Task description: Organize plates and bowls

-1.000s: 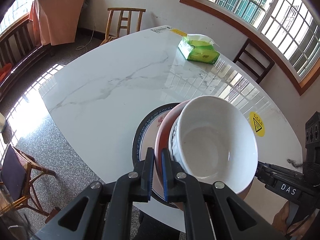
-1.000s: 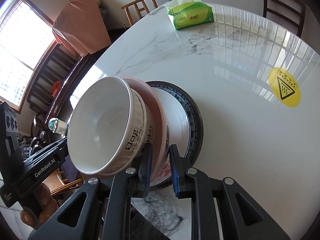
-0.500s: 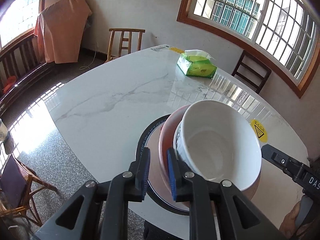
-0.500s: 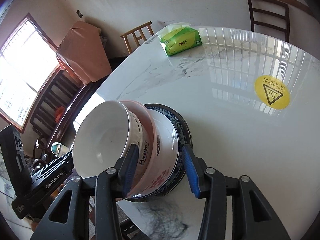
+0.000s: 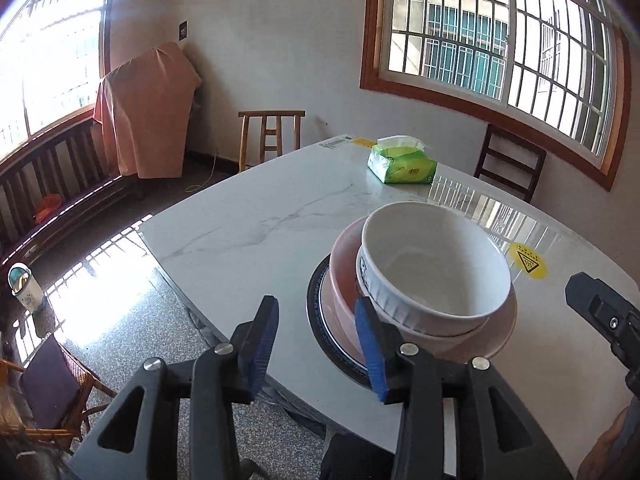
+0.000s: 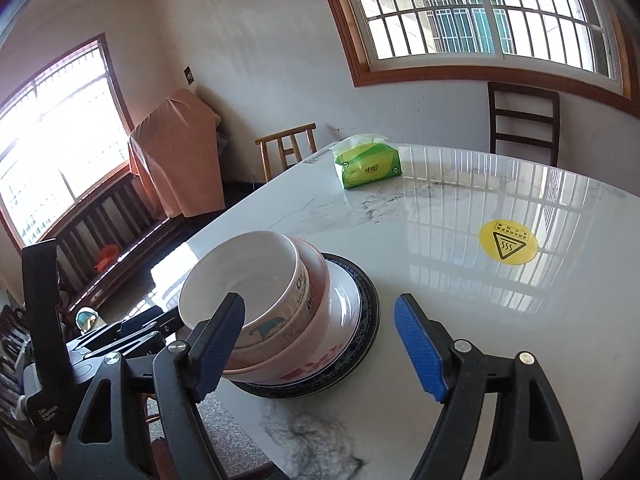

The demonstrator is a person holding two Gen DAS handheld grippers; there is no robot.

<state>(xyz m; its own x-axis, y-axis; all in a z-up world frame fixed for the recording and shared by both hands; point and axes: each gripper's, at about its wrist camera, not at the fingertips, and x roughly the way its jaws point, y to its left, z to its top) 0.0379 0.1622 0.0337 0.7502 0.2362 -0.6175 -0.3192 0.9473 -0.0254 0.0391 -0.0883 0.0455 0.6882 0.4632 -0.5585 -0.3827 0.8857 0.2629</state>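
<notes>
A white bowl (image 5: 434, 268) sits nested in a pink bowl (image 5: 344, 280) on a dark-rimmed plate (image 6: 362, 308), stacked near the marble surface's (image 5: 260, 232) near edge. The left gripper (image 5: 316, 344) and right gripper (image 6: 320, 348) have just been opening; their fingers stand apart, gripping nothing, beside the stack.

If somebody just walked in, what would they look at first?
Probably the stack of dishes near the table's front edge: a white bowl inside a pink bowl, on a white plate and a dark-rimmed plate. Next, the green tissue pack at the far side and the yellow warning sticker on the right.
</notes>
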